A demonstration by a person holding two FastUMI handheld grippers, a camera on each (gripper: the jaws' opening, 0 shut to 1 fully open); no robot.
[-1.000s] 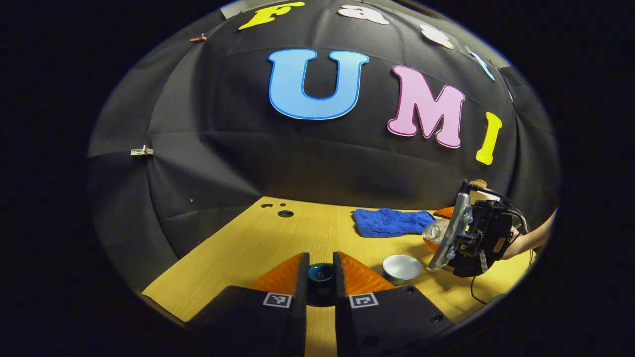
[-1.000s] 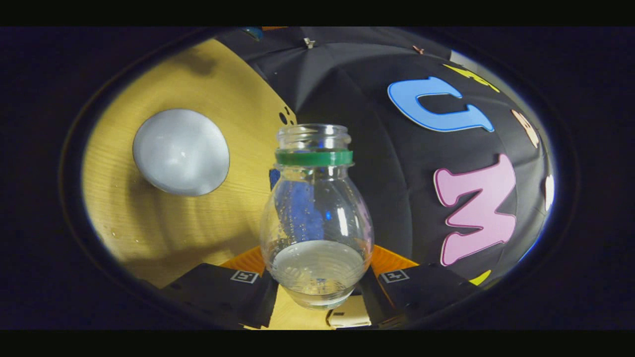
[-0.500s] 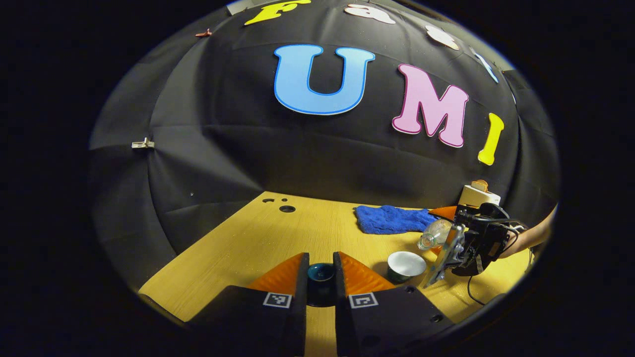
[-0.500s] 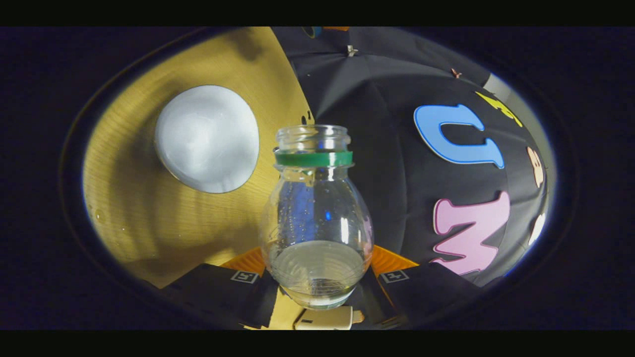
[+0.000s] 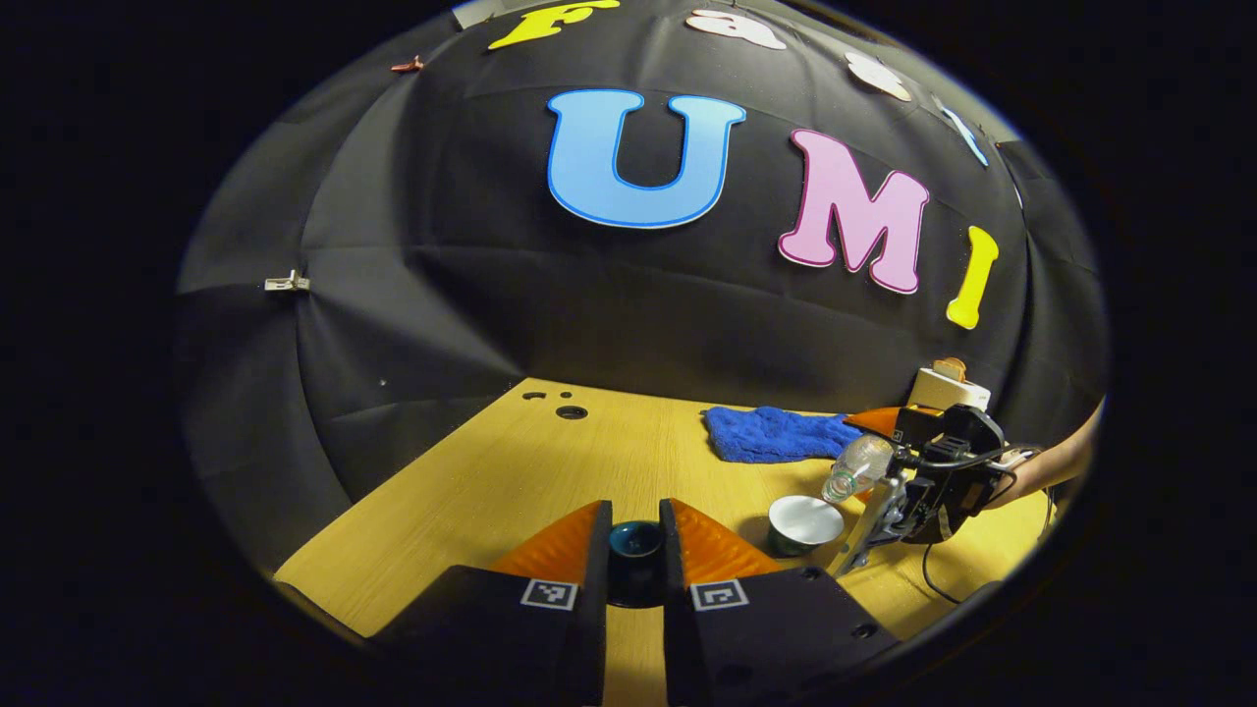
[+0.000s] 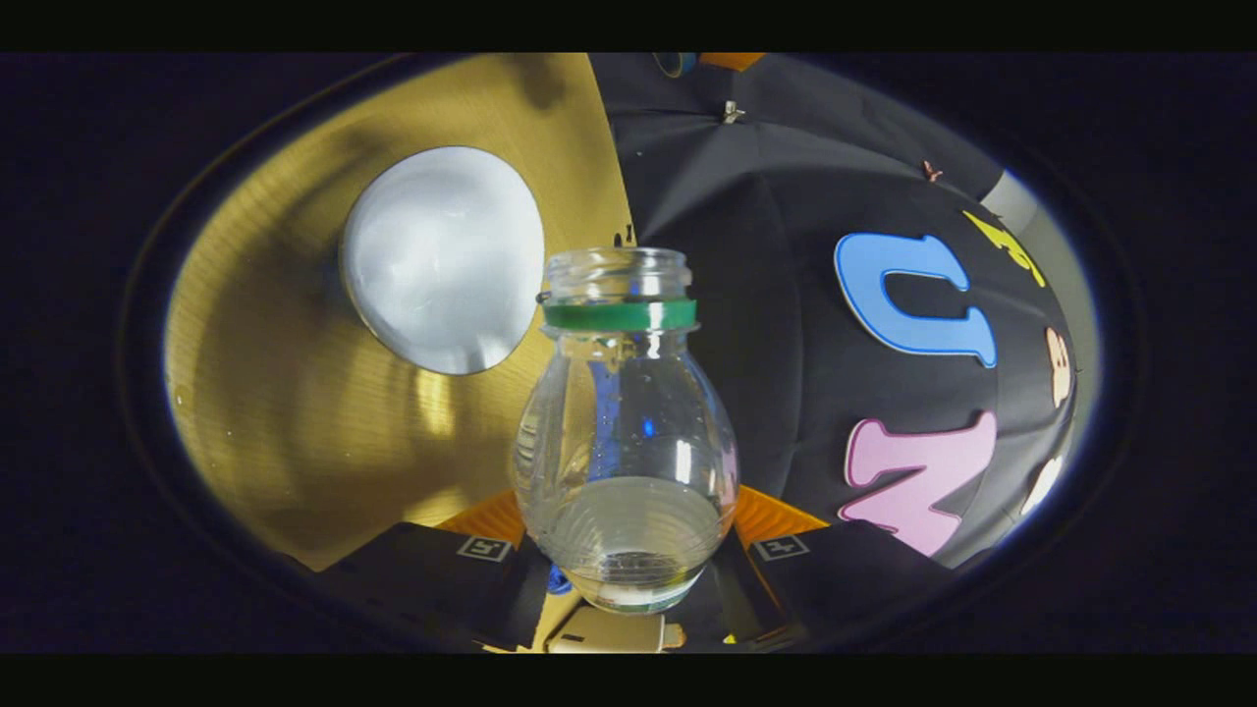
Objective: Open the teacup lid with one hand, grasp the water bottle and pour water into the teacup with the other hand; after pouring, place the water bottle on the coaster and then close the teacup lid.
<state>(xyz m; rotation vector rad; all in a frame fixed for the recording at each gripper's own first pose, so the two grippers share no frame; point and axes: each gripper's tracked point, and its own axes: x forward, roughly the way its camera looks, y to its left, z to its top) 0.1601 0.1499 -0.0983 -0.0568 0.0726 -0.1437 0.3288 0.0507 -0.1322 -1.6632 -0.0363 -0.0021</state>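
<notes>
My left gripper [image 5: 634,560] is shut on the dark teal teacup lid [image 5: 634,542], held above the wooden table [image 5: 550,471]. To its right stands the uncovered teacup [image 5: 802,521], white inside. Beside the cup the right gripper [image 5: 918,481] holds the clear water bottle [image 5: 854,466] tilted, mouth toward the cup. In the right gripper view my right gripper [image 6: 628,560] is shut on that bottle [image 6: 625,432], which has a green neck ring, no cap, and some water in it. The teacup [image 6: 444,260] sits just left of the bottle's mouth.
A blue cloth [image 5: 776,433] lies at the back of the table. Behind the right gripper are an orange flat piece [image 5: 874,420] and a small cream box [image 5: 947,388]. A person's forearm [image 5: 1051,463] reaches in from the right. Small holes [image 5: 570,412] mark the table's far left.
The right gripper has dropped lower and tilted the bottle further, bringing its mouth closer to the teacup. The left gripper with the lid has barely moved.
</notes>
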